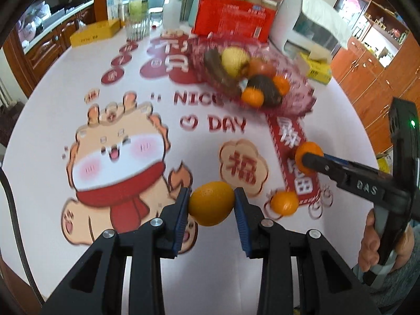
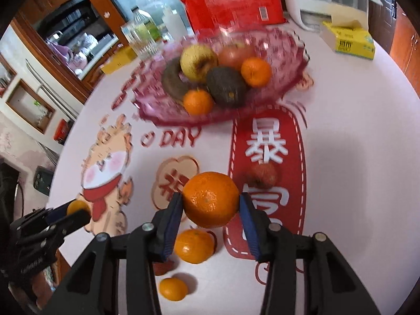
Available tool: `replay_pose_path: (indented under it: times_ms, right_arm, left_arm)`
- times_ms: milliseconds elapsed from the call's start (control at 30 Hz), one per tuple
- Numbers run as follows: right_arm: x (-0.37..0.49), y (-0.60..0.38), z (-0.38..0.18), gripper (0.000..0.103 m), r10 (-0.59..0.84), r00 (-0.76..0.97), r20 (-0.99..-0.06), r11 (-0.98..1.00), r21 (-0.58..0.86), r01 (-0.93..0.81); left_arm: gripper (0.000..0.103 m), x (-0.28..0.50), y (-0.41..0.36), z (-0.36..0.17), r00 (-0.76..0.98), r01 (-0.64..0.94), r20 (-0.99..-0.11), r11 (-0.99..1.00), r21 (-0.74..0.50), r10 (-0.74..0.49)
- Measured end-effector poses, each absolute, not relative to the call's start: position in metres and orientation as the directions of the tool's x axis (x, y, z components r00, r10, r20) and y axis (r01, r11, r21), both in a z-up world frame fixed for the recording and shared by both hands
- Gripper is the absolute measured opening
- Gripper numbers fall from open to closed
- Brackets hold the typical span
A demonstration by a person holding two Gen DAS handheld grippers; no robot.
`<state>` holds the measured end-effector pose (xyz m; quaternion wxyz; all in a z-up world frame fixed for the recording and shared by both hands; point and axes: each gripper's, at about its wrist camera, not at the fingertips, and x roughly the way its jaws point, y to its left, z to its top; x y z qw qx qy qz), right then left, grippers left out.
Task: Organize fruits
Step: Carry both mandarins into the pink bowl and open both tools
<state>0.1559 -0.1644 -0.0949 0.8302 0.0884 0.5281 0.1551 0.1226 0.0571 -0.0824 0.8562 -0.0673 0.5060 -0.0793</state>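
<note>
My left gripper [image 1: 211, 200] is shut on an orange [image 1: 211, 203], held above the printed tablecloth. In the right wrist view the same gripper [image 2: 78, 211] and its orange [image 2: 76, 206] show at the lower left. My right gripper [image 2: 211, 202] is shut on a larger orange [image 2: 211, 199], with both blue pads against its sides. From the left wrist view that orange [image 1: 311, 152] is at the right, in the black fingers [image 1: 323, 166]. A pink glass bowl [image 2: 288, 42] further back holds a pear, an avocado, two oranges and other fruit. Loose on the cloth lie two oranges [image 2: 194, 245] [image 2: 173, 288] and a red apple [image 2: 262, 174].
Behind the bowl [image 1: 302, 105] stand a red carton [image 1: 233, 18], a white appliance [image 1: 309, 18] and a yellow tissue box [image 2: 347, 42]. A glass [image 1: 137, 25], a bottle and a flat yellow box [image 1: 94, 32] sit at the far left. A person's hand [image 1: 372, 244] grips the right handle.
</note>
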Motion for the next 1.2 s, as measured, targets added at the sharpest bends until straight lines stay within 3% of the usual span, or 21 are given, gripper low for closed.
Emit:
replay_pose_path:
  times_ms: [667,933,1200]
  right_arm:
    - [0.193,-0.176,0.054,0.044,0.351,0.668,-0.657,0.936,0.238,-0.257]
    - [0.229,-0.185,0.051,0.044,0.285,0.690,-0.665,0.958,0.208,-0.195]
    - [0.262,-0.190,-0.001,0.044,0.243,0.621,-0.745,0.969,0.220,-0.115]
  left_arm:
    - [0.033,0.216,0.012,0.074,0.696,0.247,-0.670,0.962,-0.114,-0.258]
    - [0.033,0.264,0.005,0.060,0.675,0.240,-0.688,0.961,-0.137,-0.267]
    - [0.033,0.306,-0.005,0.006,0.590,0.248,-0.762,0.958,-0.142,-0.266]
